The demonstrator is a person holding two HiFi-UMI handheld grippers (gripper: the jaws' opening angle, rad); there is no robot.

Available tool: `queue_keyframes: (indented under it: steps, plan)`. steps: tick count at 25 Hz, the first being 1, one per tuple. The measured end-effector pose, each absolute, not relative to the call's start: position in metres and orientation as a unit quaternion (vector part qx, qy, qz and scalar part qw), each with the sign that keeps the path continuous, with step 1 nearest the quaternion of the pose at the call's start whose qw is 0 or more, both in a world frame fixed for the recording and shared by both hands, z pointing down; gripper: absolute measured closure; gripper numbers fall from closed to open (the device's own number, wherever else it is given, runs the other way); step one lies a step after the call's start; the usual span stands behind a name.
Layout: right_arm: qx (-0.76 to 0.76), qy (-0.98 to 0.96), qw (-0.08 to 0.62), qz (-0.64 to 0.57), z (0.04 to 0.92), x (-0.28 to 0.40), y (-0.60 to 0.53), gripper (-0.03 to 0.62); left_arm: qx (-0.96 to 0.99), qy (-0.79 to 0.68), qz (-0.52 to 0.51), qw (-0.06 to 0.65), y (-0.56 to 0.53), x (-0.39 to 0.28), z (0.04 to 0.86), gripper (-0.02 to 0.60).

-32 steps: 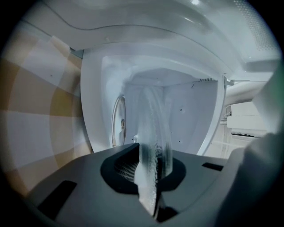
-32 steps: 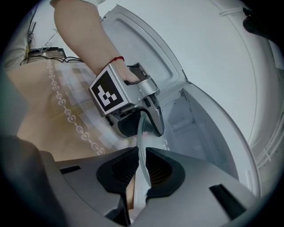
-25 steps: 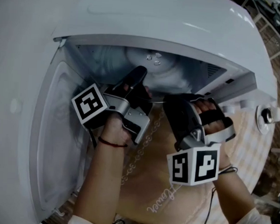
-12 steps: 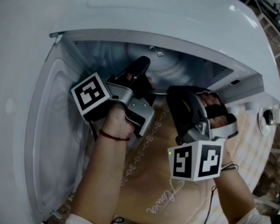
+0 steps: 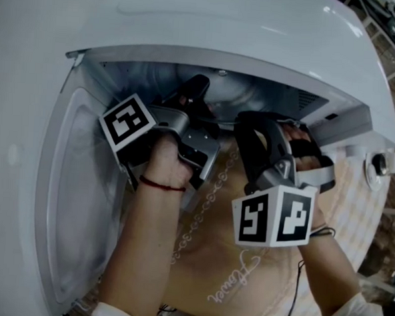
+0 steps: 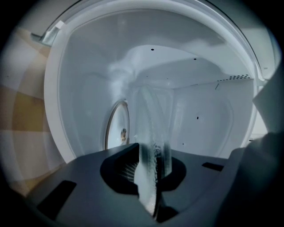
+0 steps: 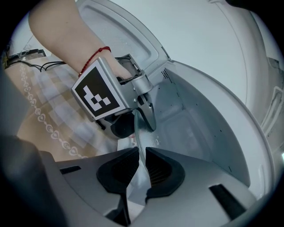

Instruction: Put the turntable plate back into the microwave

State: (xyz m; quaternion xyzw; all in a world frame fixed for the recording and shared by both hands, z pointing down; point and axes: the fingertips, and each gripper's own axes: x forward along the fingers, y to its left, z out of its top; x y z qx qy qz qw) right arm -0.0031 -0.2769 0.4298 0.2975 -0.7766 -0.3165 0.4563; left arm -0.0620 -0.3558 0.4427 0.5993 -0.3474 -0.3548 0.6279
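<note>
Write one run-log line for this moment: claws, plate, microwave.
left claw: shut on plate | right claw: shut on plate | plate: partly inside microwave | door: open

Clear glass turntable plate (image 6: 153, 124), edge-on at frame centre, rim pinched by left claw (image 6: 151, 170) and right claw (image 7: 141, 168), reaching into the open cavity of the white microwave (image 5: 258, 31), upper frame, door (image 5: 68, 193) swung wide at left.

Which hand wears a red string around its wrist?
The left hand, beside the open microwave door, wears the red string; the right hand has none.
</note>
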Motion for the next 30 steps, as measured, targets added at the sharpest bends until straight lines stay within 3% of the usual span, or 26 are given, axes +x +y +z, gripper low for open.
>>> queue_keyframes:
  steps: [16, 25, 30]
  plan:
    - [0.328, -0.771, 0.463, -0.288, 0.429, 0.001, -0.285, 0.53, 0.582, -0.37, -0.342, 0.638, -0.362, -0.06, 0.447, 0.552]
    - [0.317, -0.775, 0.462, -0.293, 0.43, -0.005, -0.282, 0.53, 0.617, -0.343, -0.36, 0.61, -0.351, -0.059, 0.434, 0.453]
    - [0.314, -0.774, 0.464, -0.295, 0.435, -0.009, -0.283, 0.53, 0.634, -0.334, -0.351, 0.603, -0.323, -0.055, 0.441, 0.454]
